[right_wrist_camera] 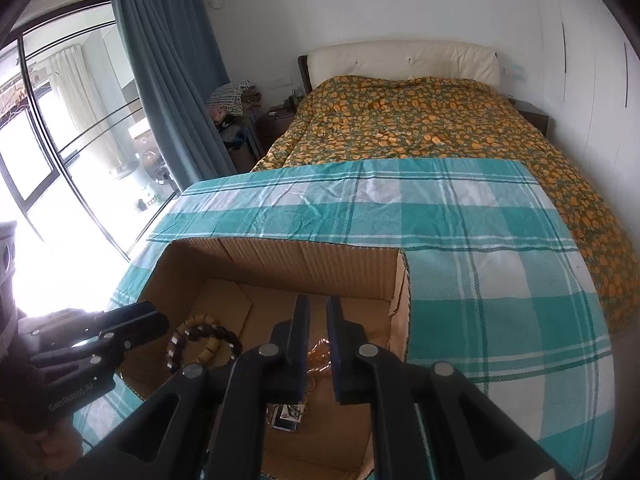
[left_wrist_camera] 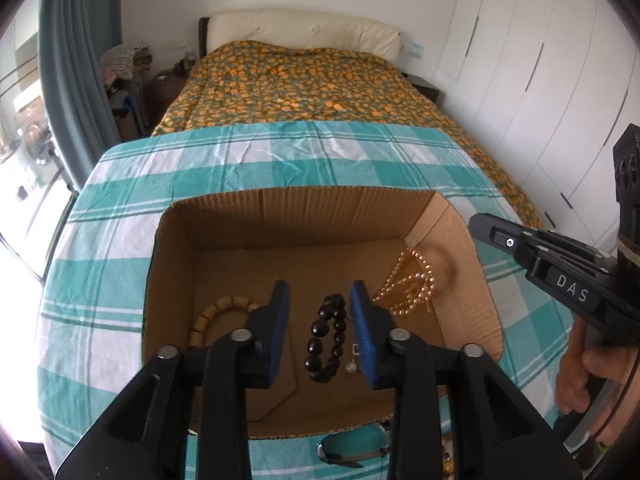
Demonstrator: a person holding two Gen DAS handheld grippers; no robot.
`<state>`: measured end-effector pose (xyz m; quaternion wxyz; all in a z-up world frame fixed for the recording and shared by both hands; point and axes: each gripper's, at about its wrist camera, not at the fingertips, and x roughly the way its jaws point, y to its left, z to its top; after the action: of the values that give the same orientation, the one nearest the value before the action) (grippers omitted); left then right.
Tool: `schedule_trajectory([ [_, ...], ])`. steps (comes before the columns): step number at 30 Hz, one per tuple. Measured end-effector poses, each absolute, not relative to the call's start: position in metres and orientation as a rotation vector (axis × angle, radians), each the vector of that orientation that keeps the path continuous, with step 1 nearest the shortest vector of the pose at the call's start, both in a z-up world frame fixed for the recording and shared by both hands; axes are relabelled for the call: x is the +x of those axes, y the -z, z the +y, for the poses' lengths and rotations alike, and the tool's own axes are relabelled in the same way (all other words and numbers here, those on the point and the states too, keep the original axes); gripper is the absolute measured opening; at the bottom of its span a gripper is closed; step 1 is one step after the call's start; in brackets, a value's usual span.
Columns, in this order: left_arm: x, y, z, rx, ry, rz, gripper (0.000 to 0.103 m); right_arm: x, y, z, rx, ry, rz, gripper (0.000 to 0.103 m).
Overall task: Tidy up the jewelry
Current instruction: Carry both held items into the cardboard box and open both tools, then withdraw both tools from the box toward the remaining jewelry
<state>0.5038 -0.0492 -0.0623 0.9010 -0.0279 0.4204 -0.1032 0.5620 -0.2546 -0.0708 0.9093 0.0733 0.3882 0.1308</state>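
An open cardboard box (left_wrist_camera: 280,216) stands on a teal checked cloth. Inside lie a dark bead bracelet (left_wrist_camera: 326,340), a tan wooden bead bracelet (left_wrist_camera: 218,312), a golden pearl necklace (left_wrist_camera: 412,284) and a small pearl earring (left_wrist_camera: 351,366). My left gripper (left_wrist_camera: 320,300) is open and empty above the dark bracelet. My right gripper (right_wrist_camera: 318,328) is open with a narrow gap, empty, over the box (right_wrist_camera: 304,248) and the golden necklace (right_wrist_camera: 318,354). The tan and dark bracelets (right_wrist_camera: 200,340) show left of it. The right gripper also shows at the right of the left wrist view (left_wrist_camera: 504,236).
A watch (left_wrist_camera: 352,446) and a few beads (left_wrist_camera: 448,460) lie on the cloth (left_wrist_camera: 280,160) in front of the box. A small blue-framed item (right_wrist_camera: 286,416) lies in the box. A bed with an orange patterned cover (right_wrist_camera: 420,120) stands behind. The left gripper's body (right_wrist_camera: 92,332) is beside the box's left wall.
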Motion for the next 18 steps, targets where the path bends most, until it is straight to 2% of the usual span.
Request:
schedule_trajectory([
  [1, 0.496, 0.060, -0.046, -0.067, 0.213, 0.847, 0.064, 0.554, 0.066, -0.258, 0.164, -0.269, 0.782, 0.010],
  [2, 0.486, 0.057, -0.044, -0.062, 0.211, 0.823, 0.072, 0.544, 0.060, -0.260, 0.161, -0.270, 0.761, 0.013],
  [3, 0.476, 0.054, -0.043, -0.045, 0.205, 0.803, 0.074, 0.533, 0.055, -0.262, 0.145, -0.270, 0.740, 0.017],
  [5, 0.447, 0.051, -0.038, -0.009, 0.201, 0.781, 0.082, 0.505, 0.045, -0.263, 0.103, -0.274, 0.693, 0.040],
  [8, 0.397, 0.059, -0.026, 0.030, 0.202, 0.791, 0.092, 0.457, 0.039, -0.264, 0.021, -0.275, 0.671, 0.046],
  [12, 0.336, 0.093, -0.006, 0.061, 0.144, 0.875, 0.093, 0.386, 0.062, -0.271, -0.044, -0.241, 0.699, 0.049],
  [18, 0.276, 0.154, 0.016, 0.050, 0.017, 0.921, 0.093, 0.295, 0.143, -0.277, 0.025, -0.169, 0.833, 0.051],
])
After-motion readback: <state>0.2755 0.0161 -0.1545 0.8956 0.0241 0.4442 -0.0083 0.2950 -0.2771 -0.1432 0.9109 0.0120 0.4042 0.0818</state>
